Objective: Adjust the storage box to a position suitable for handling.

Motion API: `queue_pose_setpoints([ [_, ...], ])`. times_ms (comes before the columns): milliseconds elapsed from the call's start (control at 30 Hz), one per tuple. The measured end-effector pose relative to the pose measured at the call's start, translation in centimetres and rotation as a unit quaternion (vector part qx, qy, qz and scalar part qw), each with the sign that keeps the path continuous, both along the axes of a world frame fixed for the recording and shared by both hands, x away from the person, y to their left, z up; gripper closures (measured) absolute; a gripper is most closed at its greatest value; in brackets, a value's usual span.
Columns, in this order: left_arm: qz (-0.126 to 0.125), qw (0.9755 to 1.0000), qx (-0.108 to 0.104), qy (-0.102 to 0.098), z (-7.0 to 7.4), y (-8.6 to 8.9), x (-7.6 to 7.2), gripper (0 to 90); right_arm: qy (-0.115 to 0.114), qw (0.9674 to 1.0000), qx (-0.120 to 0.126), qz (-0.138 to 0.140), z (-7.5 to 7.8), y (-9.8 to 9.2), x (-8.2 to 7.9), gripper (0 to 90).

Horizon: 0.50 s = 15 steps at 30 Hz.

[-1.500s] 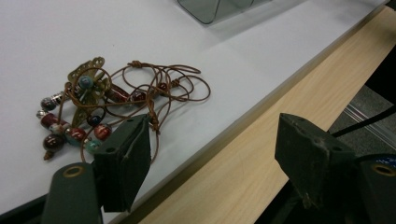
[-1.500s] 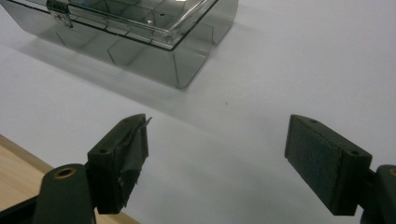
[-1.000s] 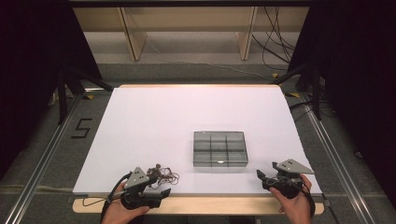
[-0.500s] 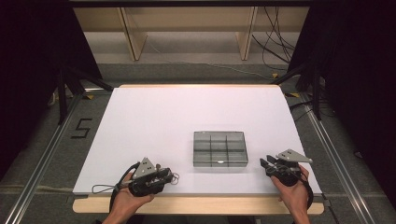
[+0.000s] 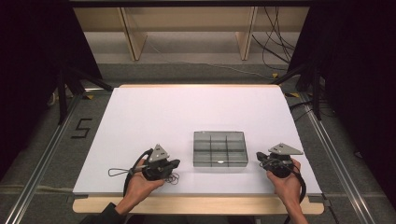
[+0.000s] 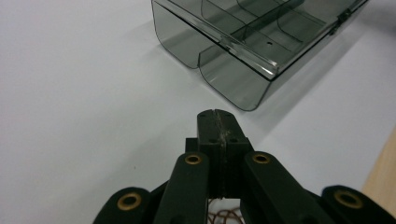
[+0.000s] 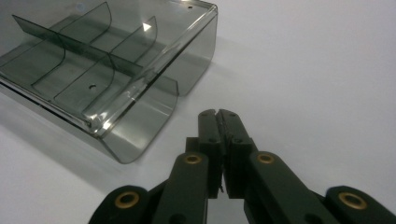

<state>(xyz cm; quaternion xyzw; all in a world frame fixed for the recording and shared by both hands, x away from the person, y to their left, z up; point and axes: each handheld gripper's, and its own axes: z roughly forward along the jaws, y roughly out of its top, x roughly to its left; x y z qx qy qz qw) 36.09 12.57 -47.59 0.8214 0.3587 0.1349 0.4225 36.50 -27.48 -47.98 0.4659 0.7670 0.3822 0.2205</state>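
Observation:
A smoky clear plastic box (image 5: 220, 148) with several compartments lies near the front of the white table top (image 5: 187, 112). My left gripper (image 5: 175, 164) rests just left of it and points at the box (image 6: 243, 42). Its jaws (image 6: 215, 114) have just been closing and now meet with nothing between them. My right gripper (image 5: 260, 157) sits just right of the box (image 7: 93, 70) and points at it. Its jaws (image 7: 217, 113) have also just been closing, and they are shut and hold nothing. Neither gripper touches the box.
A tangle of thin brown wire (image 5: 173, 178) lies under the left gripper, near the table's wooden front edge (image 5: 196, 205). Metal rails (image 5: 42, 163) run along both sides of the table. A wooden shelf (image 5: 187, 28) stands behind it.
Both grippers' jaws went from open to shut. The left hand moved forward and right towards the box. The right hand moved forward and a little left towards it.

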Motion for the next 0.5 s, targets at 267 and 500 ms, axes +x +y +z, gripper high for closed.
queue_pose_setpoints([
  [267, 0.005, 0.9997, 0.025, 0.004, -0.3, -2.4, 1.8, 89.1, 0.005, 0.9999, 0.0, 0.013, -0.2, 1.1, 1.0, 88.7],
  [500, 0.015, 0.9995, 0.022, 0.016, -0.9, -3.5, 2.8, 89.1, 0.003, 0.9997, 0.0, 0.025, -0.5, 1.7, 1.7, 88.7],
])
